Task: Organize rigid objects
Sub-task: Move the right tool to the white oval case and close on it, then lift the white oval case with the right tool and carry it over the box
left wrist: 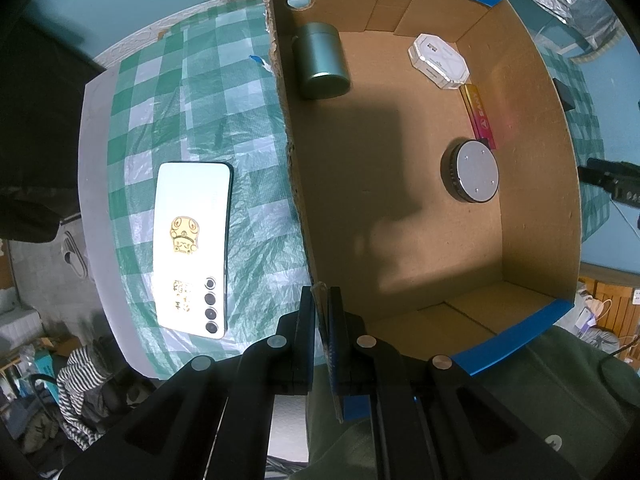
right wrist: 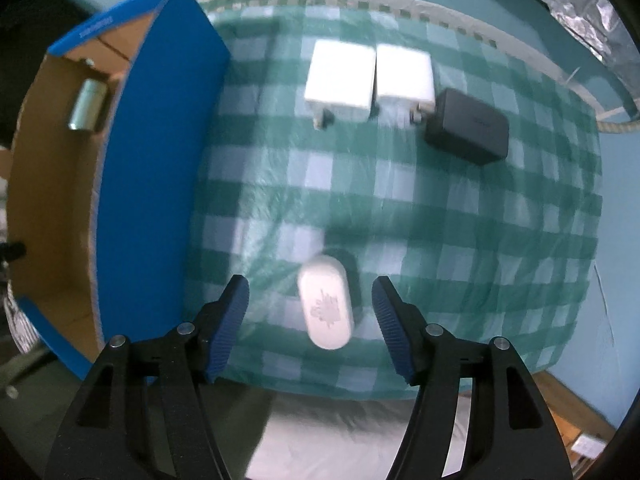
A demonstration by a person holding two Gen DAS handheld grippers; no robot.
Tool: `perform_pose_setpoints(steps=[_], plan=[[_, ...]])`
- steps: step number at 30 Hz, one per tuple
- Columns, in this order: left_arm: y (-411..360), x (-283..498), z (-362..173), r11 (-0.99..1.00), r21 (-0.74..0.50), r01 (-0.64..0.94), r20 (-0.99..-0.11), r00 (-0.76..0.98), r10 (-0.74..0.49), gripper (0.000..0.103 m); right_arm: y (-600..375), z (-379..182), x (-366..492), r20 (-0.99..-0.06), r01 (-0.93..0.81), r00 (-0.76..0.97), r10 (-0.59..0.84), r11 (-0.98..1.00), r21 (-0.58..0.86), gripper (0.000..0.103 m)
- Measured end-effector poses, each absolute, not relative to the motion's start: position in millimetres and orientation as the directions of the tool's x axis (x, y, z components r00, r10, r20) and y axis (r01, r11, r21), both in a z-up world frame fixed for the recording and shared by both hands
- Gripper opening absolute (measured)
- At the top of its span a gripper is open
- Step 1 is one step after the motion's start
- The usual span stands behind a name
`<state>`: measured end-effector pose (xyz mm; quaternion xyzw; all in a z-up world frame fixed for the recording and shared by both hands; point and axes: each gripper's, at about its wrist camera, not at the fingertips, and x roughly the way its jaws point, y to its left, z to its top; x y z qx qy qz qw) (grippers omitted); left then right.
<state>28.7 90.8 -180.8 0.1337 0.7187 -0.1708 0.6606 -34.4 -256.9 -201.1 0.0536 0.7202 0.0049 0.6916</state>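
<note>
My left gripper (left wrist: 322, 300) is shut on the near left wall of the cardboard box (left wrist: 294, 168). The box holds a green tin (left wrist: 322, 62), a white octagonal case (left wrist: 438, 60), a round grey disc (left wrist: 472, 172) and a pink-yellow stick (left wrist: 478, 114). A white phone (left wrist: 192, 248) lies face down on the checked cloth left of the box. My right gripper (right wrist: 310, 300) is open just above a white oval case (right wrist: 326, 306) that lies between its fingers. Two white chargers (right wrist: 340, 76) (right wrist: 404, 74) and a black adapter (right wrist: 466, 126) lie farther back.
The box (right wrist: 160, 168) with blue outer walls stands left of the right gripper. The green checked cloth (right wrist: 460, 232) covers the table. Its front edge (right wrist: 352, 396) is close to the right gripper. Clothes and clutter lie on the floor at the lower left (left wrist: 80, 384).
</note>
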Motion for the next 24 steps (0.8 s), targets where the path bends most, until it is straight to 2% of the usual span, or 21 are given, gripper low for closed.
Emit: perform_pose_setpoints(steps=[15,19,24], plan=[[92.6,28.8,-179.6,0.908,-0.071,0.413,-0.995,-0.091,-0.036,0.005,-253.2,-261.0,-51.1,-0.99,-0.003,-0.105,0.089,0.996,0.09,0.063],[92.9,28.6,-179.6,0.907,-0.07,0.415,-0.995,-0.091,-0.035,0.005,-249.4,-268.5,-48.3,-0.99,-0.01,-0.117,0.077,0.997,0.079,0.048],[92.9,28.9,-179.9,0.908,-0.071,0.413,-0.995,-0.092,-0.036,0.005,-248.8,-270.7,-48.1,-0.99,-0.002,-0.122,0.066,0.998,0.066,0.046]])
